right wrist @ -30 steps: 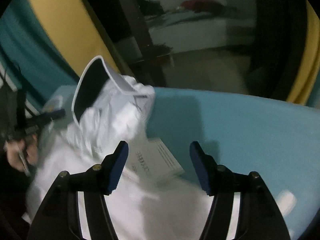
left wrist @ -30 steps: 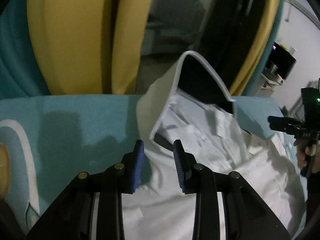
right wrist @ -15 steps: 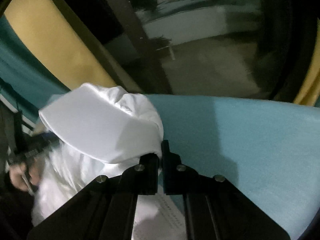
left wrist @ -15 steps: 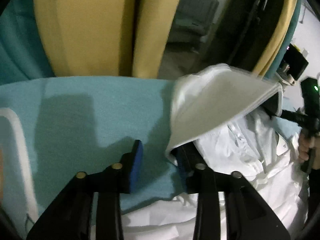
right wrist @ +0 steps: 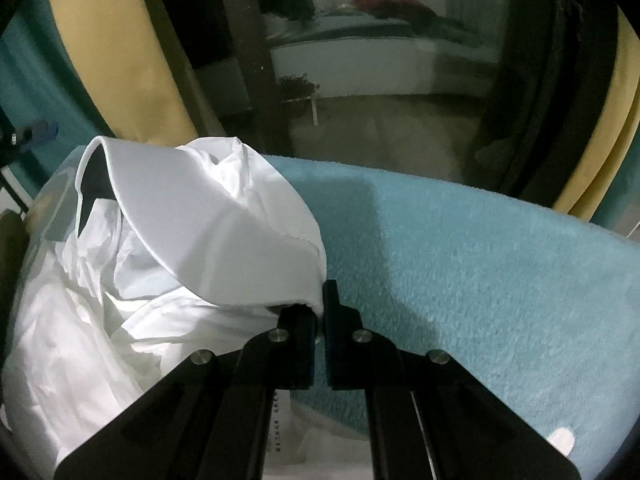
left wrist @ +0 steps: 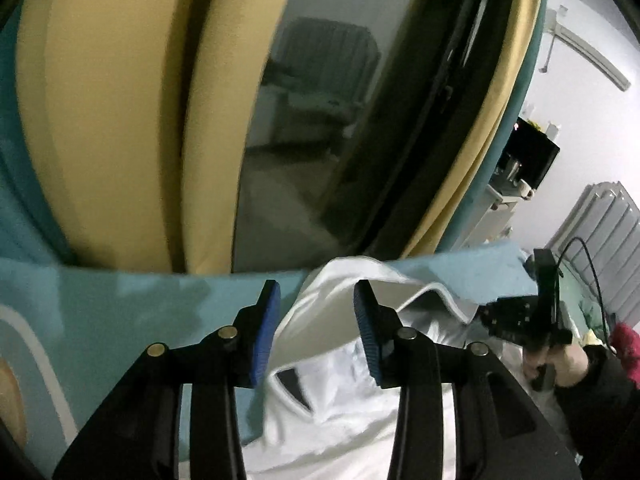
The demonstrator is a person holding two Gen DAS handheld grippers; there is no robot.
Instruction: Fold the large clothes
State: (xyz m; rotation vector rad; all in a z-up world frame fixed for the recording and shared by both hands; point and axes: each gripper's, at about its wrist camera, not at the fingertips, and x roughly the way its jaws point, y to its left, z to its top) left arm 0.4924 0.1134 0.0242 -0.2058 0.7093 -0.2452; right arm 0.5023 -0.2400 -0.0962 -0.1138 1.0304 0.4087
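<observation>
White shirt (right wrist: 208, 240) edge in pinched right gripper (right wrist: 320, 312); left gripper (left wrist: 316, 320) half-open, empty.

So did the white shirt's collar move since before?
Yes. The collar stood upright by the yellow curtain; now it has tipped over toward the blue blanket, pinched at its end by the shut right gripper.

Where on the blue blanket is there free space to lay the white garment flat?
In the right wrist view, the blue blanket is bare right of the right gripper, up to the dark window. In the left wrist view, a bare strip lies left of the left gripper, below the yellow curtain. The white garment crowds the middle.
</observation>
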